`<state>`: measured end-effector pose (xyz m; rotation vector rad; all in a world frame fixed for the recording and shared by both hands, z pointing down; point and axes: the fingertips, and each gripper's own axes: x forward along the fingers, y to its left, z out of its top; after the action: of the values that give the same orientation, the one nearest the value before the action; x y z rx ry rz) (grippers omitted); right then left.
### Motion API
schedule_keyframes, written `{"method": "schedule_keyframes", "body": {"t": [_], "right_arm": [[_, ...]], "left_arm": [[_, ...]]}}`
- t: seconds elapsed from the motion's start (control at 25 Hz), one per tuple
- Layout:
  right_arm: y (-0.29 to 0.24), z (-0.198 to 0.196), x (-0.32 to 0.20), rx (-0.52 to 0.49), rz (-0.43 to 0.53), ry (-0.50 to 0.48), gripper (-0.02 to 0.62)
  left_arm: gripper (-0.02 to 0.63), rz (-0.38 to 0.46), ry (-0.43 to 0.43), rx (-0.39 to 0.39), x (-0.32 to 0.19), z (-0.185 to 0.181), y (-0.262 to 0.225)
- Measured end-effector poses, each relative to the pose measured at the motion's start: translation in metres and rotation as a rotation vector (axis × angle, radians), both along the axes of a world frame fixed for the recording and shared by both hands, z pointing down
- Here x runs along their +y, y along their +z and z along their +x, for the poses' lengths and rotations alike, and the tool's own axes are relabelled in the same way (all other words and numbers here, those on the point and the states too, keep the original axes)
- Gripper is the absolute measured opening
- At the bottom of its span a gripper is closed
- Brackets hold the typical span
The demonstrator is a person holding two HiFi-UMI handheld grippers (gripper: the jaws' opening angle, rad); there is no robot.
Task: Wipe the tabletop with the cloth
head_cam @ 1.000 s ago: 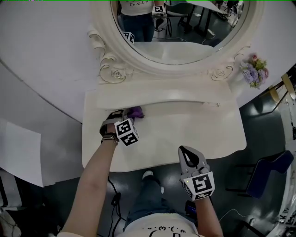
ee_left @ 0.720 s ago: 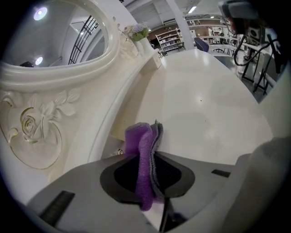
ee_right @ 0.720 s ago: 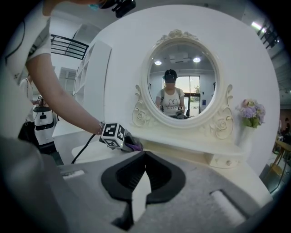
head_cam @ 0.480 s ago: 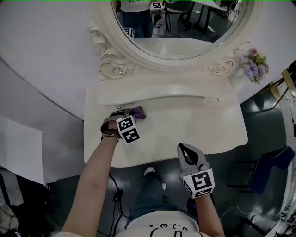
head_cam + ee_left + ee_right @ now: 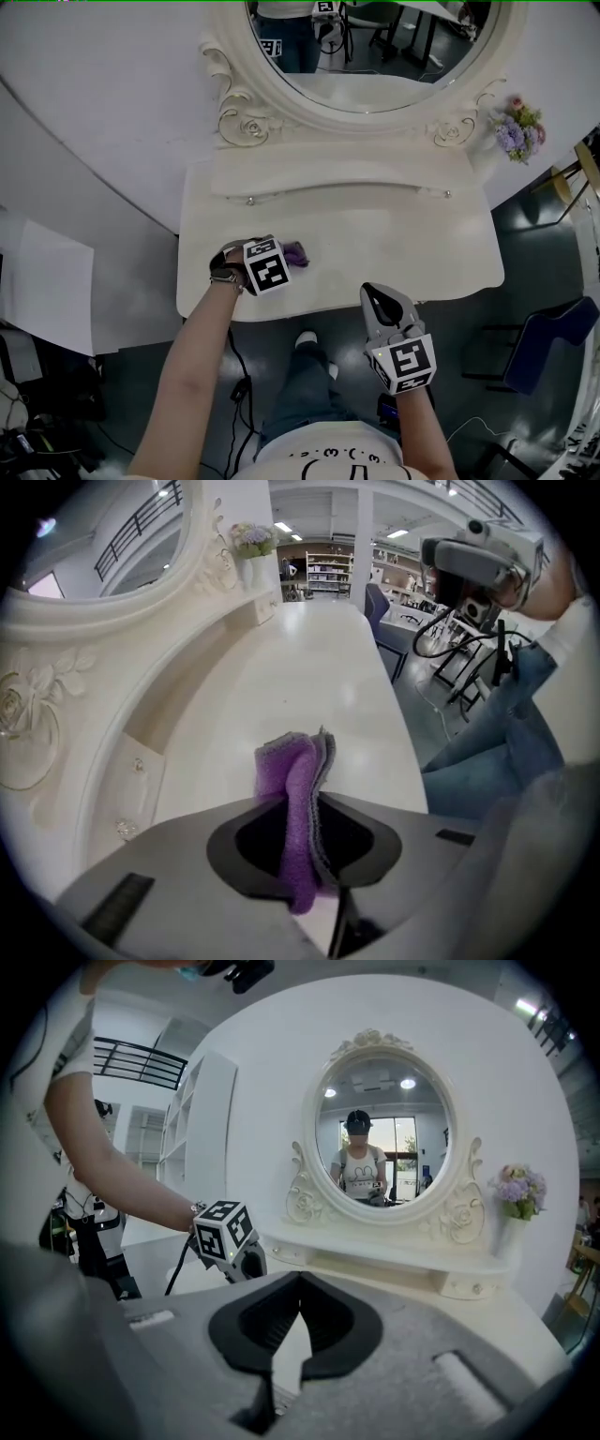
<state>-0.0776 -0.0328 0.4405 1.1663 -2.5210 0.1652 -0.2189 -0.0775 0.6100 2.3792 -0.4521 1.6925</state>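
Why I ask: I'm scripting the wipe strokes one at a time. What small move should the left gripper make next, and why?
Probably slide the left gripper rightward across the tabletop. Its jaws are shut on the purple cloth near the table's left end, and most of the bare surface lies to its right. The right gripper, shut and empty, hangs off the front edge, out of the path.

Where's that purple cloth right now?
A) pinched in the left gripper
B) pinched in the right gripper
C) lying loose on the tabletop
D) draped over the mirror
A: the purple cloth sits squeezed between the left gripper's fingers, over the tabletop; the right gripper holds nothing.
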Motion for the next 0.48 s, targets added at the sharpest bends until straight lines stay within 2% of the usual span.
{"method": "schedule_keyframes", "body": {"t": [0.24,0.48], "right_arm": [[0.006,-0.003,0.009,-0.010,-0.015,-0.004,0.002],[0.009,-0.004,0.016,-0.016,-0.023,-0.013,0.002]], "left_arm": [[0.075,-0.250,-0.004,0.106,0.060,0.018,-0.007],[0.075,-0.341,0.001,0.172,0.101,0.034,-0.010]]}}
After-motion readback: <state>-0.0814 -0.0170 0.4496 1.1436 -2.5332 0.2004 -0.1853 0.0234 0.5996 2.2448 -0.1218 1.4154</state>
